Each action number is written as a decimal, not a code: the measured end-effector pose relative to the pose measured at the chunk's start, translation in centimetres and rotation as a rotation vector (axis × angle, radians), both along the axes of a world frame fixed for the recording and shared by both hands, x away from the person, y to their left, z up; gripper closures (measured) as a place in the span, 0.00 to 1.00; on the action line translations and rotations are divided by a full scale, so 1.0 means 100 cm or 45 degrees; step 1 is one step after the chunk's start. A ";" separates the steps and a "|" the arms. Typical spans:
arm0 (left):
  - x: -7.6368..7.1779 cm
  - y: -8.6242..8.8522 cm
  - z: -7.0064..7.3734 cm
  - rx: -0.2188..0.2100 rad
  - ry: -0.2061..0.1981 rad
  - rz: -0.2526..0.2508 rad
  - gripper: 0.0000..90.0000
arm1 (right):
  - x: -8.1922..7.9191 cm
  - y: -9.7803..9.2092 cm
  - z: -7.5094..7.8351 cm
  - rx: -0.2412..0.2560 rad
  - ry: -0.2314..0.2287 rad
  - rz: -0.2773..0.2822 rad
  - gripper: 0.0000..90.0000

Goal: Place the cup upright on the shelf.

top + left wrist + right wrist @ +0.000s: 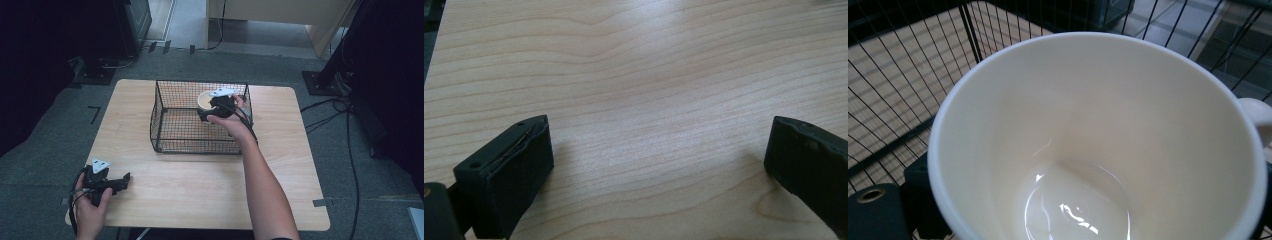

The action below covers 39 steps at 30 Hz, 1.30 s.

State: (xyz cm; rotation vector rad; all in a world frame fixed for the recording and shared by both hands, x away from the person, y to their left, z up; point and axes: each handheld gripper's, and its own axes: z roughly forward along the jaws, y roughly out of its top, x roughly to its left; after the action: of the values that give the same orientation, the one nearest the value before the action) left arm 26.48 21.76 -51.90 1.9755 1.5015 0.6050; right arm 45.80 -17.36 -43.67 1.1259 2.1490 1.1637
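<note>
A cream mug point(205, 99) is inside the black wire basket point(165, 131), near its far right corner. My right gripper point(211, 109) reaches in over the basket's rim and is shut on the mug. In the right gripper view the mug point(1098, 140) is empty and glossy, its handle point(1255, 112) is at the right, and one black jaw hugs its outer wall at lower left. My left gripper point(124, 180) rests low over the table's near left corner. Its jaws stand wide apart, and the left gripper point(659, 165) has only bare wood between them.
The light wooden table point(200, 185) has bare wood in front of the basket and to either side. Cables point(330, 112) trail over the grey floor at the right. Dark equipment point(135, 20) stands beyond the far left corner.
</note>
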 end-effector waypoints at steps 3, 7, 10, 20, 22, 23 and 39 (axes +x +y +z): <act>0.000 0.000 0.000 0.000 0.000 0.000 0.00 | 0.003 0.003 -0.008 -0.025 0.055 0.003 0.09; 0.000 0.000 0.000 0.002 0.001 -0.001 0.00 | 0.005 0.005 -0.015 -0.040 0.098 0.028 0.09; 0.000 0.000 0.000 0.002 0.001 -0.002 0.00 | 0.008 0.006 -0.024 -0.088 0.121 0.023 0.09; 0.000 0.000 0.000 0.002 0.001 -0.002 0.00 | 0.007 0.007 -0.029 -0.123 0.169 0.047 0.09; 0.000 0.000 0.000 0.002 0.001 -0.002 0.00 | 0.007 0.007 -0.029 -0.122 0.174 0.051 0.09; 0.000 0.000 0.000 0.002 0.002 -0.002 0.00 | 0.006 0.007 -0.028 -0.120 0.176 0.055 0.09; 0.000 0.000 0.000 0.003 0.002 -0.003 0.00 | -0.001 0.005 0.001 -0.068 0.093 0.019 0.00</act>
State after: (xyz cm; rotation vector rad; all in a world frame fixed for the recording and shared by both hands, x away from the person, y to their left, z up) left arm 26.48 21.78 -51.89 1.9793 1.5001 0.6048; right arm 45.72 -16.85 -43.60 1.1472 2.2335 1.0808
